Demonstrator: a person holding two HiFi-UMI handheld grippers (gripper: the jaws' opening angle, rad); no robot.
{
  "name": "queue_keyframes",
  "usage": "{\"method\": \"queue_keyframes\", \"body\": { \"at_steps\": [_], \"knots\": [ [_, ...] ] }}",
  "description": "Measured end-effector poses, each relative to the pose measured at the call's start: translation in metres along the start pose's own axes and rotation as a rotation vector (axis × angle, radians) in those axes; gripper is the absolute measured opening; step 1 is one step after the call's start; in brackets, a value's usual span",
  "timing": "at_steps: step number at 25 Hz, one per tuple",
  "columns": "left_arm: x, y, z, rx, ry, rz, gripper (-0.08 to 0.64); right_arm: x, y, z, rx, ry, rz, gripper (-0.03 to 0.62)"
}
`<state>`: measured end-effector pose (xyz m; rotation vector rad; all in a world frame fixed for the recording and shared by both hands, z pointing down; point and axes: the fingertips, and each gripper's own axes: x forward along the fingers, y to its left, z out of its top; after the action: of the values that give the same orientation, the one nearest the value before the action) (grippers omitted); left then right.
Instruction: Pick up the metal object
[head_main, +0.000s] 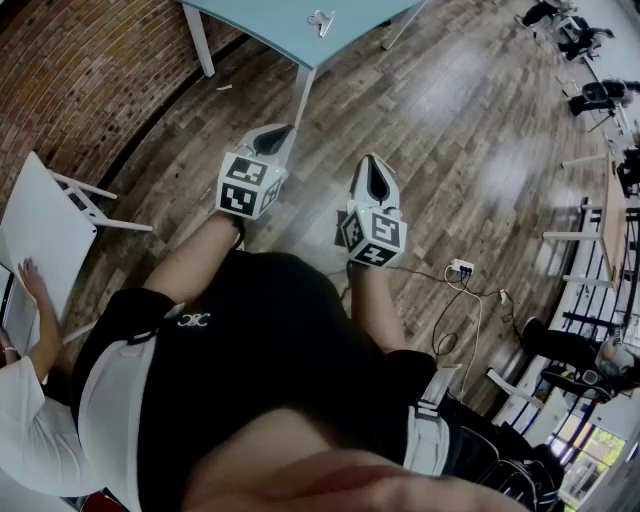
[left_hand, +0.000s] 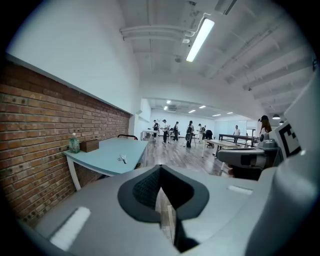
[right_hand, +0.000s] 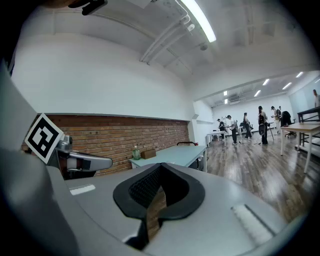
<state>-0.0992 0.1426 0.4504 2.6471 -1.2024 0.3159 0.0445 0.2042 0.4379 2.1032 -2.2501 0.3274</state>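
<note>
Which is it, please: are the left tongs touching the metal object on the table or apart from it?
Apart. The head view shows the left tongs over the floor, short of the table where the metal object lies.

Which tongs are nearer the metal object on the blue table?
Left. The left tongs hang short of the metal object, off to its left; the right tongs sit farther back, rightward.

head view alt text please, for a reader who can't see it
Seen from above, a person in a black top holds the left gripper and right gripper out over a wooden floor, both with jaws shut and empty. Ahead, a small metal object lies on a pale blue table beside a brick wall.
</note>
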Motion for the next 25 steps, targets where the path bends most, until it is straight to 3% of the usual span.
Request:
{"method": "queue_keyframes", "body": {
  "at_steps": [25],
  "knots": [
    [0.015,-0.062,-0.006,0.003,0.009,0.04,-0.003,-0.036,-0.043,-0.006,-0.023,0.011,0.004,0.014]
  ]
}}
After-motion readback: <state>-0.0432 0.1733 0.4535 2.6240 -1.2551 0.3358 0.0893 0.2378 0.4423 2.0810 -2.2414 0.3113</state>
